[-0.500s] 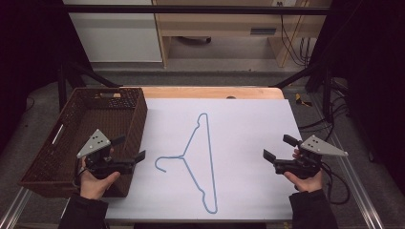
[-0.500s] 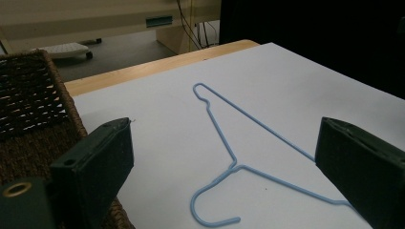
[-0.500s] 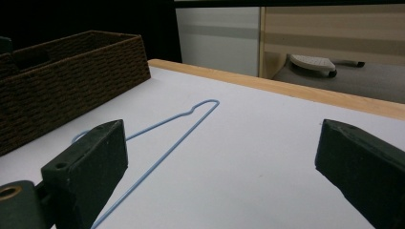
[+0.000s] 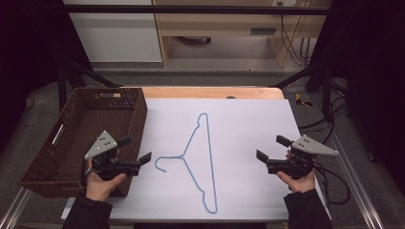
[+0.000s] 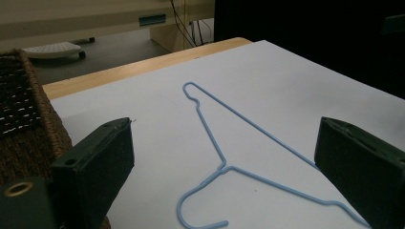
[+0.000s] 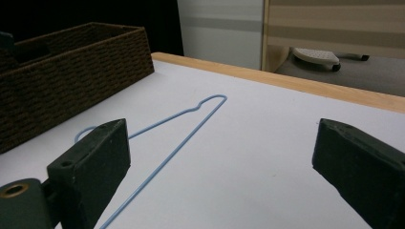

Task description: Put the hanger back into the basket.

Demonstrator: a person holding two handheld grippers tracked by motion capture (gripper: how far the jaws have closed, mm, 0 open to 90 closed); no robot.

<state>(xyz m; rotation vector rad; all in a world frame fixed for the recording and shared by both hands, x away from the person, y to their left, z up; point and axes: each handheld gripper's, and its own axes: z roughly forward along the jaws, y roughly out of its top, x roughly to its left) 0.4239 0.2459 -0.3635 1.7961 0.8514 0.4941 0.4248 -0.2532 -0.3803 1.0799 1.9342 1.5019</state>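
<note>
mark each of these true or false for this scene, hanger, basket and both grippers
1. The blue wire hanger lies flat on the white sheet. True.
2. The left gripper grips the hanger's hook. False: its jaws stand open beside the hook, apart from it.
3. The brown wicker basket holds a hanger. False: what shows of its inside is empty.
4. The right gripper has open jaws with nothing between them. True.
5. The basket sits at the table's left side. True.

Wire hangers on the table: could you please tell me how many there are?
1. A single blue wire hanger lies flat on the white tabletop, right of the brown wicker basket, hook pointing toward the basket.
</note>
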